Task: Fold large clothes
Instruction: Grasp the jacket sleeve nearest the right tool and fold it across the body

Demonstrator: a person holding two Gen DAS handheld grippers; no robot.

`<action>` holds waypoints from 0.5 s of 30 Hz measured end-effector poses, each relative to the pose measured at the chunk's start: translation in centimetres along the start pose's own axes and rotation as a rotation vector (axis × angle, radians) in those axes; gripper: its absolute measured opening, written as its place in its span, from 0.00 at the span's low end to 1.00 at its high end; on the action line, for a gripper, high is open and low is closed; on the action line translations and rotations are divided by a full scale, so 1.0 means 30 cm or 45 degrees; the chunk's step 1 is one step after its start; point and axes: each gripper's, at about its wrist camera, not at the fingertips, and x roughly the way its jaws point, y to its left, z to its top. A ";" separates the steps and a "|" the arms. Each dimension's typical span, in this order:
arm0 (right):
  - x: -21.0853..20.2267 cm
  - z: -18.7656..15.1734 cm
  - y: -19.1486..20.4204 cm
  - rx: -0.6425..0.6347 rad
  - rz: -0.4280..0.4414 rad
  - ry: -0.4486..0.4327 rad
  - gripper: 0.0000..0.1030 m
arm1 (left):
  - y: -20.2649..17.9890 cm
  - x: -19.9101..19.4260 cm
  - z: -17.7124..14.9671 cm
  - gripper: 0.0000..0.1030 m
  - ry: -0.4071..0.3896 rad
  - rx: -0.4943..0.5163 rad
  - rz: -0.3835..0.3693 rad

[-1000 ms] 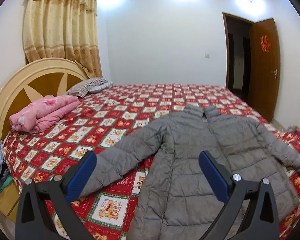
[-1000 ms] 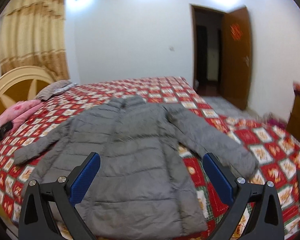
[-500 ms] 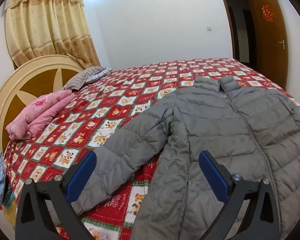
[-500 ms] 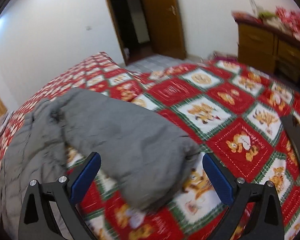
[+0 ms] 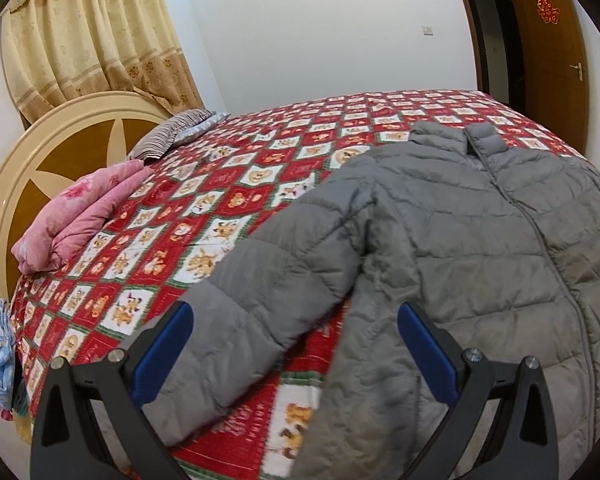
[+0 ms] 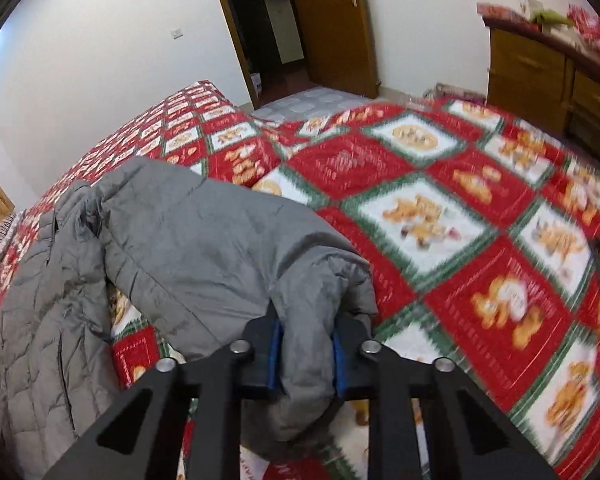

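Note:
A grey puffer jacket [image 5: 480, 232] lies front up on the bed's red patterned quilt [image 5: 204, 208], collar towards the far side. In the left wrist view one sleeve [image 5: 260, 304] stretches towards me. My left gripper [image 5: 294, 320] hangs open just above that sleeve's cuff end, one blue pad on each side, not touching it. In the right wrist view the other sleeve [image 6: 204, 248] runs out from the jacket body [image 6: 52, 320]. My right gripper [image 6: 304, 344] is closing, and its blue pads press on the bunched cuff of that sleeve.
A folded pink quilt [image 5: 84, 216] and a striped pillow [image 5: 172, 136] lie by the round headboard [image 5: 60, 132]. A brown door [image 5: 548, 40] stands open at the far end. A wooden dresser [image 6: 540, 76] stands past the bed's right side.
Both grippers came down and closer to the jacket. The right one swung out to the sleeve end and went from wide open to clamped on the cuff. The left stayed open.

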 end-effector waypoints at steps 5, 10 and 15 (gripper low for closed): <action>-0.076 0.099 0.082 -0.131 -0.034 -0.120 0.13 | 0.064 0.003 0.025 1.00 -0.012 -0.020 0.028; -0.151 0.195 0.263 -0.277 0.024 -0.215 0.11 | 0.132 0.037 0.057 1.00 -0.023 -0.045 0.081; -0.202 0.223 0.470 -0.426 0.093 -0.285 0.10 | 0.189 0.085 0.066 1.00 0.002 -0.072 0.125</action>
